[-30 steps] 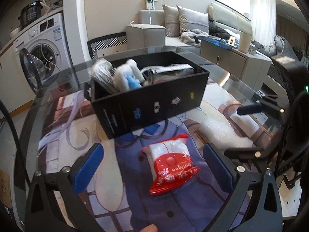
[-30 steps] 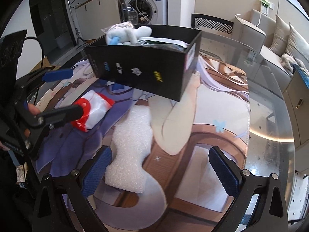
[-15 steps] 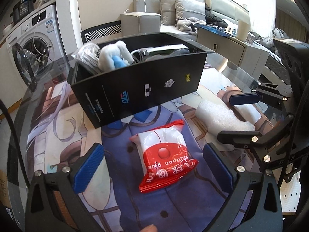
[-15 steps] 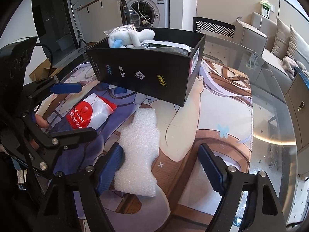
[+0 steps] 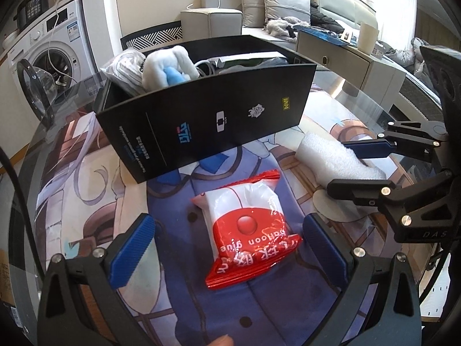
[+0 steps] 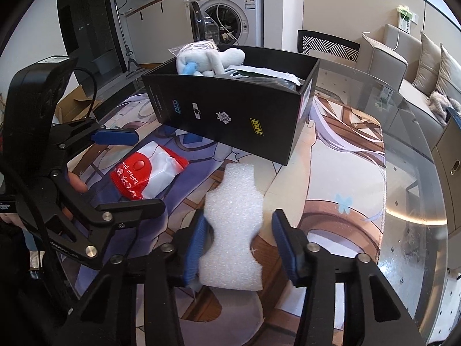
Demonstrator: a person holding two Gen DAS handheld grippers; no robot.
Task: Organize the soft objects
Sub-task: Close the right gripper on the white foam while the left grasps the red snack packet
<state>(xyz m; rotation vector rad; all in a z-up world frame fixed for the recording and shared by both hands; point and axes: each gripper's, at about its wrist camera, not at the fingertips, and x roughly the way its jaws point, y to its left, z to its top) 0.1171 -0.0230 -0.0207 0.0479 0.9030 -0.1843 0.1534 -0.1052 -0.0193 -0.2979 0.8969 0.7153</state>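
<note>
White foam block (image 6: 233, 230) is lying on the printed mat (image 6: 340, 173) near the black cardboard box (image 6: 230, 115), the right gripper (image 6: 239, 242) closing around it. The left gripper (image 5: 230, 245), fingers spread, is straddling the red-and-white packet (image 5: 247, 225).

A home is shown, an open-plan living area joined to a laundry corner. A white front-loading washing machine (image 6: 227, 11) with its round door ajar is built in under a counter. A beige upholstered sofa (image 5: 288, 5) with grey cushions is seen behind, beside a pale low cabinet (image 5: 334, 57). A round glass-topped bench (image 6: 409, 173) is covered with a printed cartoon mat (image 6: 340, 173).
</note>
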